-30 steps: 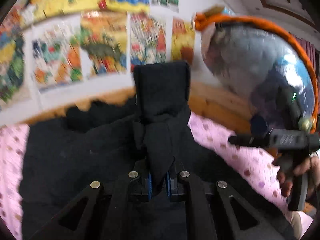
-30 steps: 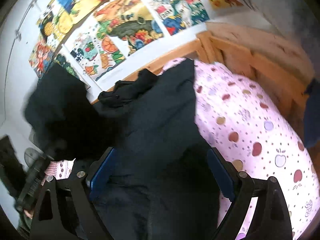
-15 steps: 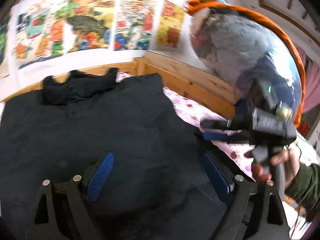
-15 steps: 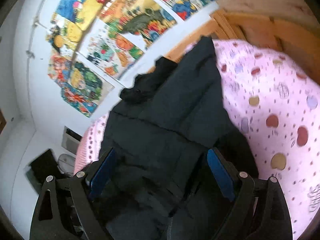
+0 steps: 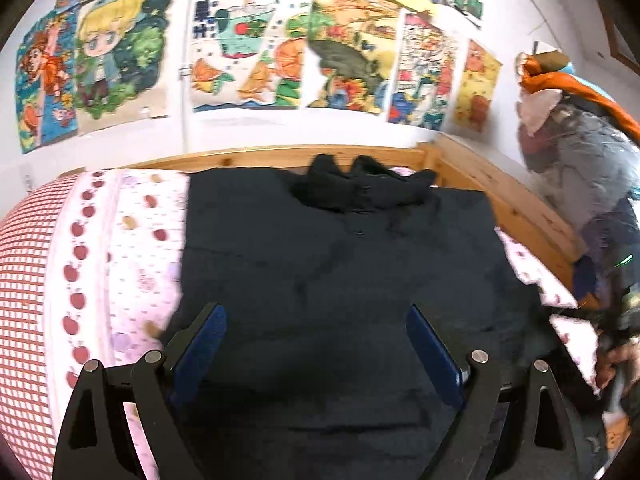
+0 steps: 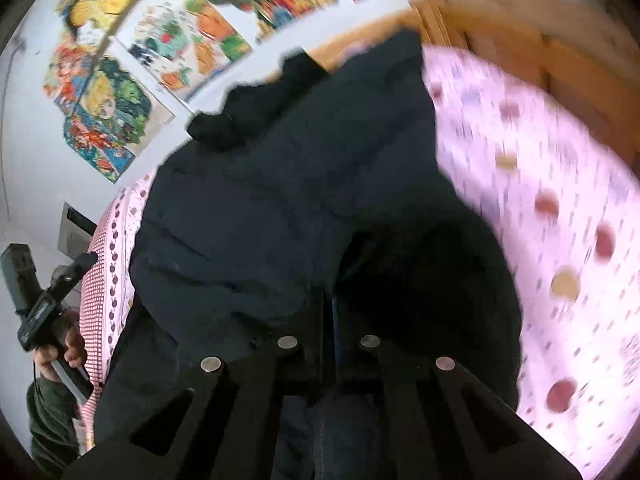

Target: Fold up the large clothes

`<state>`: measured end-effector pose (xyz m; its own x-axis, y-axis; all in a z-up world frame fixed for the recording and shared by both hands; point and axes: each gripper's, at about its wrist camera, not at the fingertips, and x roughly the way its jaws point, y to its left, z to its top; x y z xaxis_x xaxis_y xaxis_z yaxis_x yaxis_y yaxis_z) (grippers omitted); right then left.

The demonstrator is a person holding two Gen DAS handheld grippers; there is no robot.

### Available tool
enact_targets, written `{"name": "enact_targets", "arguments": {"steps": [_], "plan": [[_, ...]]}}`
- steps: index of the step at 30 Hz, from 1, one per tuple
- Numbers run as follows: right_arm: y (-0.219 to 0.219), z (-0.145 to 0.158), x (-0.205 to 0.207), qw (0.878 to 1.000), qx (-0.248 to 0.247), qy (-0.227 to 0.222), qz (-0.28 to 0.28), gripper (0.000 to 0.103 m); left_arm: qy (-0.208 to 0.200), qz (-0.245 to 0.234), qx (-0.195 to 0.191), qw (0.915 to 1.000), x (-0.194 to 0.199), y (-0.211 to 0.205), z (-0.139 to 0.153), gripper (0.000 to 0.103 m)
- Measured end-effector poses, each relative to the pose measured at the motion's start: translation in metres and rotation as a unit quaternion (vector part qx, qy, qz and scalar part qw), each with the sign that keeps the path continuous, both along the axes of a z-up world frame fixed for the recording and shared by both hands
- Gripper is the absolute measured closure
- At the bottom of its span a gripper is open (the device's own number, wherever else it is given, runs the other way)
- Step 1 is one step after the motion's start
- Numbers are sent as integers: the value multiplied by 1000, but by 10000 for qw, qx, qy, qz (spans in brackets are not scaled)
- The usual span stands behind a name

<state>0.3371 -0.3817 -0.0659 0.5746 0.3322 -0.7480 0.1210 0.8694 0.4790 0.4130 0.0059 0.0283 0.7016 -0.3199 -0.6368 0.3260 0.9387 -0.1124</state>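
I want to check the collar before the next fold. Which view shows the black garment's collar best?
The left wrist view: the collar sits sharp and head-on at the garment's far edge by the headboard. The right wrist view shows it tilted and motion-blurred.

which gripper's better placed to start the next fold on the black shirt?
Right, probably. The right gripper has its jaws shut on the black shirt, near its edge. The left gripper hangs open above the shirt, gripping nothing.
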Motion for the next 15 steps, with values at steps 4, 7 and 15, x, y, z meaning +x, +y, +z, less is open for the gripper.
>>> {"name": "enact_targets", "arguments": {"steps": [4,7,15], "plan": [[6,46,10,9961,-677,-556,-95,100,52,36,47,10000,12,-1,-16,12],[5,55,28,9921,-1132,-480,-248,100,190,22,246,9995,28,-17,-32,12],[20,21,53,9662,-2541,-104,-421,83,704,97,630,9955,61,-41,-80,9]]}}
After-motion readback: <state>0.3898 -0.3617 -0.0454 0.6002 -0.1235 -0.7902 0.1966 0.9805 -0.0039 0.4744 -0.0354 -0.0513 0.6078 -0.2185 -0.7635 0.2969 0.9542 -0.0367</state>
